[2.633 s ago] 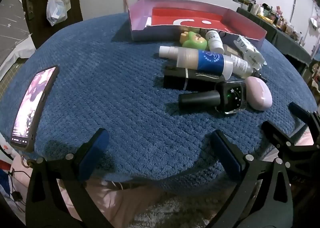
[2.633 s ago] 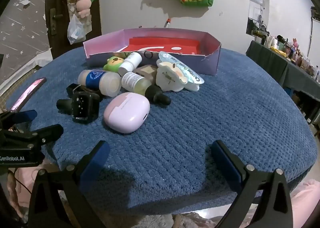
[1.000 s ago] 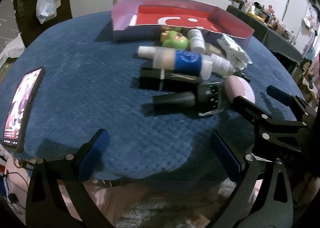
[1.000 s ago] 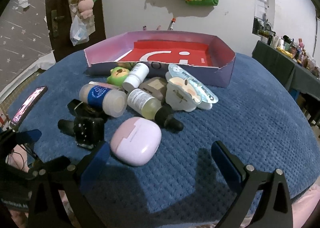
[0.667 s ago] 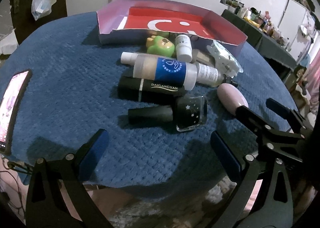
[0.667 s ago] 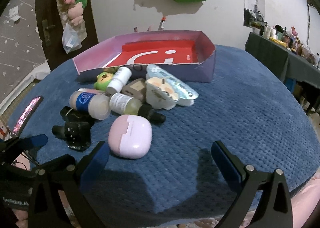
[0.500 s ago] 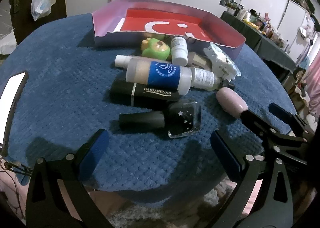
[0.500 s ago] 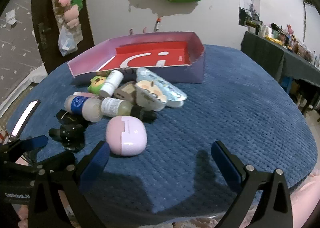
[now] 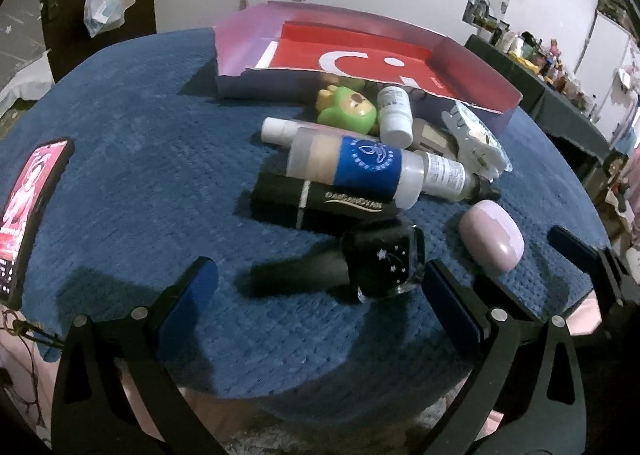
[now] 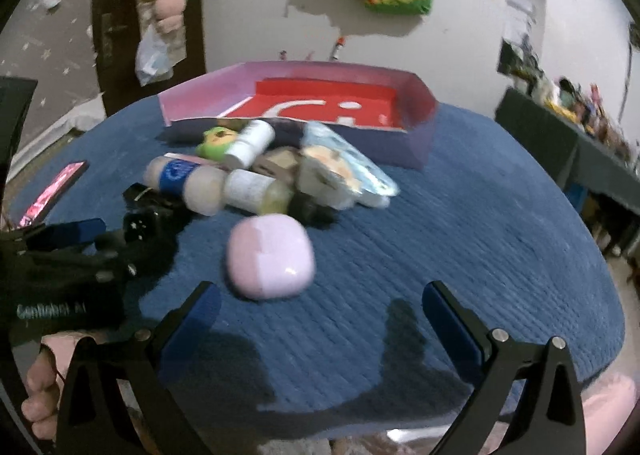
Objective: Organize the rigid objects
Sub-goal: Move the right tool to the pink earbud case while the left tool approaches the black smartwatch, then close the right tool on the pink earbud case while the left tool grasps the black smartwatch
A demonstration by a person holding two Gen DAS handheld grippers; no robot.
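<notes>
A pink cardboard tray with a red floor [image 9: 472, 67] sat at the far side, open and empty. Just in front of it lay a heap: a green bear-faced toy [image 9: 347, 109], a small white bottle [image 9: 395, 116], a clear bottle with a blue label [image 9: 356, 166] on its side, a black tube [image 9: 320, 202] beneath it, and a dropper bottle [image 9: 452, 177]. Nearest lay a black nail-polish bottle with stars [image 9: 360, 264] and, to its right, a lilac case [image 9: 491, 240].
</notes>
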